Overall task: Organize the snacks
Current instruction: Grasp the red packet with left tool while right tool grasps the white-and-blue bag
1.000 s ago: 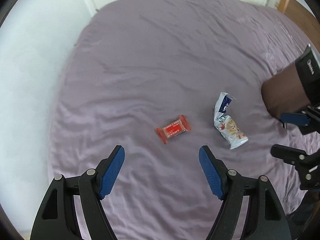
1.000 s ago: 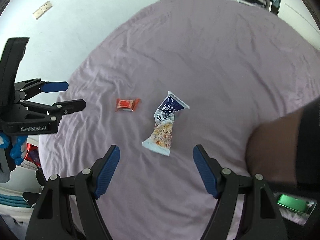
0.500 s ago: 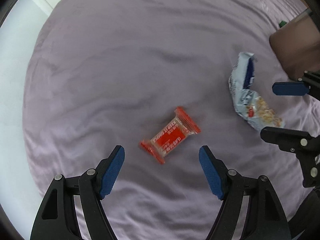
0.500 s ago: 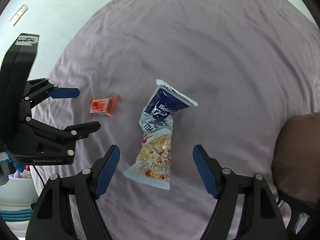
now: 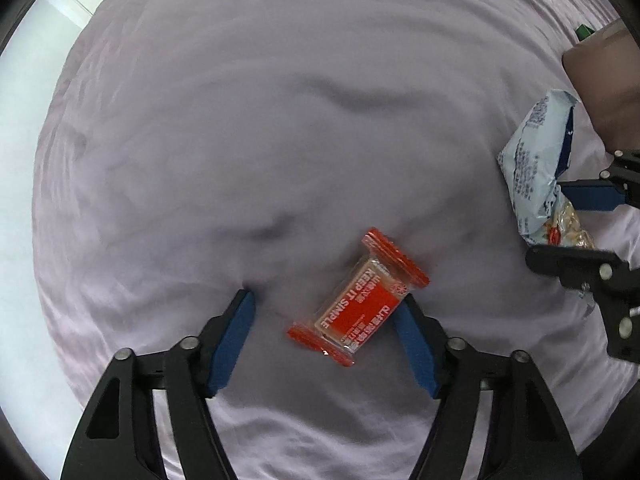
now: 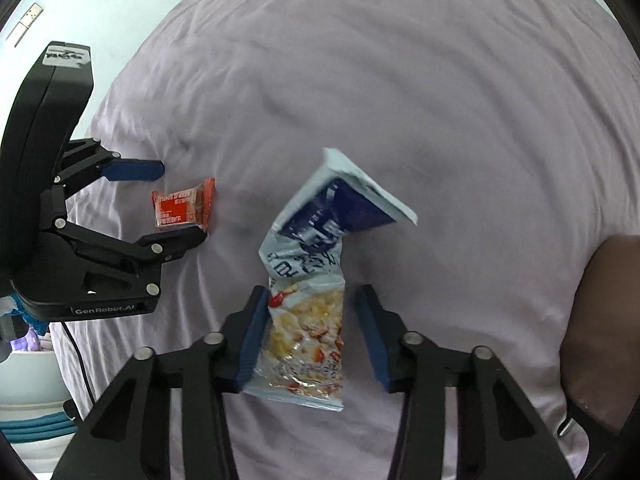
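Observation:
A small red snack bar lies flat on the lilac bed sheet. My left gripper is open and low over the sheet, with the bar between its blue pads and close to the right one. The bar also shows in the right wrist view. A crumpled blue-and-white snack bag lies between the pads of my right gripper, which is open; its left pad touches the bag's edge. The bag also shows in the left wrist view, with the right gripper around it.
A brown cushion or pillow lies at the right of the bed. A white wall runs beyond the bed's far left side. A pale tub and blue cables sit off the bed at the lower left.
Both grippers have dropped towards the sheet. The red bar now lies between my left pads and the snack bag between my right pads. The right jaws have narrowed.

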A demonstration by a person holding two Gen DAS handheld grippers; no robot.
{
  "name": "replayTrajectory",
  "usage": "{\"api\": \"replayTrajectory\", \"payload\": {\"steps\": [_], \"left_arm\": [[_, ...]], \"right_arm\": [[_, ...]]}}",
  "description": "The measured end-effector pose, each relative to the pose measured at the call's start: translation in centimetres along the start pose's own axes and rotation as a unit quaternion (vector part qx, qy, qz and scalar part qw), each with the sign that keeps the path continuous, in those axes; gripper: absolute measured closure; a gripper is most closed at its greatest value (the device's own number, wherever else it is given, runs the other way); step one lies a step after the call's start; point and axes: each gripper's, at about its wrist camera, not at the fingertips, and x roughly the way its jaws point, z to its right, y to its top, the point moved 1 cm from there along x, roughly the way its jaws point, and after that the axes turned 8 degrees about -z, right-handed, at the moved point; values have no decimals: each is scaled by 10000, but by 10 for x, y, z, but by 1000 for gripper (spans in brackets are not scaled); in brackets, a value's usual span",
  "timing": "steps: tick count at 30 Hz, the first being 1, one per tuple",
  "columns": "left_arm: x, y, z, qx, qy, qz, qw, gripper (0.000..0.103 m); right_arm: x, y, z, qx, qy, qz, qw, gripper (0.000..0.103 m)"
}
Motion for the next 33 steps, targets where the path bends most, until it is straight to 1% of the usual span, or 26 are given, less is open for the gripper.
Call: {"api": "replayTrajectory", "payload": {"steps": [1,3,6,8,11,13,15,17,23,26,30,33], "left_arm": [[-1,0,1,7,-52,-3,10000,47],[-1,2,1,52,-131,4,9999,63],[-3,1,3,97,-198,19,9998,70],[-4,-2,2,78,-228,42,9997,72],[-5,-9,-1,44,-225,91,9997,74],[-8,-10,-1,-8,-226,130,9997,75],[-11,-17,-3,-65,-254,164,9995,79],[-14,-16,-3,-173,-361,189,9990,84],[-24,-27,-9,-460,-609,309,9966,84],[-34,-33,-20,-585,-781,375,9945,84],[-46,-45,-28,-711,-901,455,9923,84],[-56,-59,-30,-752,-921,517,9916,84]], "right_arm": [[-1,-1,2,24,31,23,10000,103],[-3,-4,6,71,106,57,9999,103],[-6,-6,8,95,161,108,9998,103],[-10,-9,11,126,205,158,9996,103],[-22,-19,28,161,280,207,9993,103],[-27,-22,33,188,297,243,9991,103],[-31,-24,33,205,298,283,9989,103],[-34,-24,32,195,281,320,9989,103],[-43,-28,28,166,281,432,9985,103],[-49,-35,26,115,296,476,9984,103],[-61,-47,23,-20,327,527,9981,103],[-71,-58,22,-129,348,562,9977,103]]}}
